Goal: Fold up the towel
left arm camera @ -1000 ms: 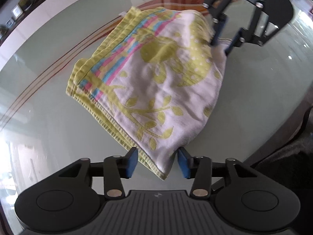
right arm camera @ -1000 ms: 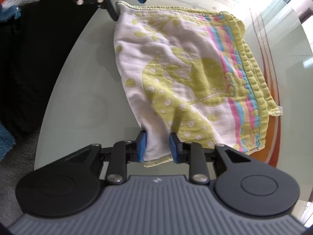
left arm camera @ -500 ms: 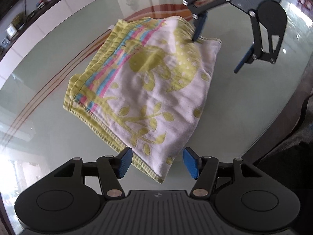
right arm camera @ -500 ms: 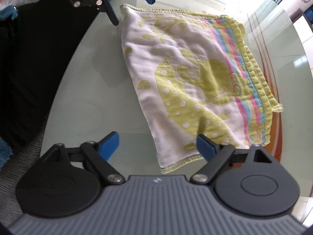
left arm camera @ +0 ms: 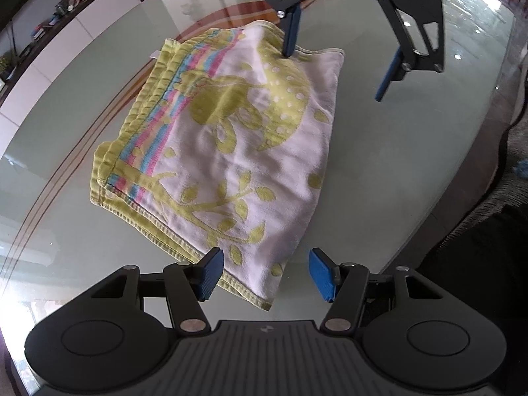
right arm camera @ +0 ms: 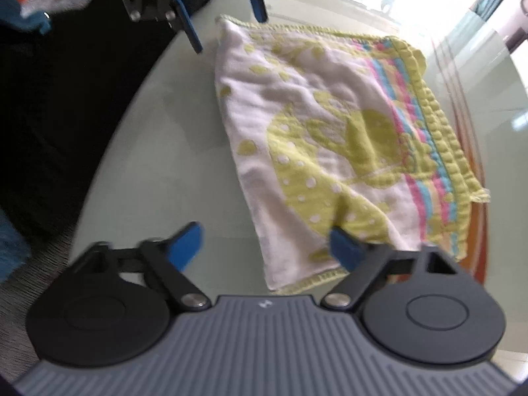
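Lying folded on the glass table (left arm camera: 379, 171), the towel (left arm camera: 231, 151) showed stacked striped edges along one side, so at least one fold looked done; whether another fold or only smoothing was left could not be judged. The left gripper (left arm camera: 264, 272) had its jaws spread and opening, the towel's near corner lying between them but not pinched. The right gripper (right arm camera: 264, 244) was also spread, its jaws closing, with the opposite corner between its blue pads and untouched. No brand, label or readable writing showed on the towel or table
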Tool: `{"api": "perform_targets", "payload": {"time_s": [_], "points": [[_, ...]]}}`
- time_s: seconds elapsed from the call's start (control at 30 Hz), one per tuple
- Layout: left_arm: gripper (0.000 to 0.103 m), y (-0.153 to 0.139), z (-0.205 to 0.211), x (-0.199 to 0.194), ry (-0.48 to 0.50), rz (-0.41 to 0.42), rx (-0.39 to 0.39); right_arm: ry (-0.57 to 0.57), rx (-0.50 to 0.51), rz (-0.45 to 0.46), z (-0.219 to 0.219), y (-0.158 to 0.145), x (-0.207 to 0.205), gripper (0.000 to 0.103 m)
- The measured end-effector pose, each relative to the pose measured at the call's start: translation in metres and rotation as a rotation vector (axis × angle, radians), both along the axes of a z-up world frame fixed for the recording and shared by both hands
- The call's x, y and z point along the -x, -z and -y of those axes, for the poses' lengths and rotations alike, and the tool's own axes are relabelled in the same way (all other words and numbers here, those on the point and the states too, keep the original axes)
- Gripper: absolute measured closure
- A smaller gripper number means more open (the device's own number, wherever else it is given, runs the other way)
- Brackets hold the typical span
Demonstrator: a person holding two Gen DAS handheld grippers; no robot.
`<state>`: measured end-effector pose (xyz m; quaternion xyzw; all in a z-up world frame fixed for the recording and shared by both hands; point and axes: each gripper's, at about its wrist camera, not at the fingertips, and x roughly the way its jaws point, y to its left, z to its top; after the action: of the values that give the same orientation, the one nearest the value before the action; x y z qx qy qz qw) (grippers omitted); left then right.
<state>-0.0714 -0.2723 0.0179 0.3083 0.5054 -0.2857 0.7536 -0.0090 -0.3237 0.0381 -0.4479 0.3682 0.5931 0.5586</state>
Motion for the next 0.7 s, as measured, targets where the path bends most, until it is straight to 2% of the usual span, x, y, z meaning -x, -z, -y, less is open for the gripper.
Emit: {"api": "perform_targets", "payload": {"time_s": [0.03, 0.17, 0.3, 0.37, 0.4, 0.43, 0.47, 0.5, 0.53, 0.6, 0.7], "points": [[0.034, 0.001, 0.000, 0.000, 0.004, -0.002, -0.003, 0.006, -0.001, 0.001, -0.001, -0.001, -0.001, 0.046], [0.033, 0.010, 0.002, -0.005, 0.016, 0.003, -0.044, 0.051, 0.015, -0.021, -0.006, -0.001, -0.009, 0.058], [0.033, 0.012, 0.003, -0.010, 0.014, 0.016, -0.038, 0.057, 0.005, -0.015, -0.008, 0.000, -0.006, 0.074], [0.034, 0.012, 0.002, -0.014, -0.002, 0.008, -0.019, 0.069, 0.001, -0.010, -0.009, 0.000, -0.005, 0.085], [0.041, 0.012, 0.001, -0.017, -0.015, -0.003, -0.006, 0.077, 0.004, -0.014, -0.010, 0.000, -0.005, 0.087], [0.054, 0.012, -0.001, -0.020, -0.038, -0.023, 0.014, 0.083, 0.007, -0.020, -0.011, 0.000, -0.005, 0.092], [0.061, 0.013, -0.002, -0.020, -0.042, -0.026, 0.017, 0.085, 0.009, -0.023, -0.012, 0.000, -0.007, 0.093], [0.075, 0.012, -0.004, -0.025, -0.079, -0.052, 0.038, 0.082, 0.012, -0.024, -0.014, 0.000, -0.007, 0.093], [0.084, 0.013, -0.003, -0.025, -0.086, -0.050, 0.032, 0.073, 0.019, -0.023, -0.016, 0.000, -0.005, 0.093], [0.091, 0.014, 0.000, -0.021, -0.082, -0.035, 0.017, 0.060, 0.032, -0.022, -0.015, -0.001, -0.006, 0.094], [0.093, 0.013, 0.003, -0.017, -0.079, -0.027, 0.021, 0.060, 0.049, -0.029, 0.006, -0.015, -0.022, 0.095]]}}
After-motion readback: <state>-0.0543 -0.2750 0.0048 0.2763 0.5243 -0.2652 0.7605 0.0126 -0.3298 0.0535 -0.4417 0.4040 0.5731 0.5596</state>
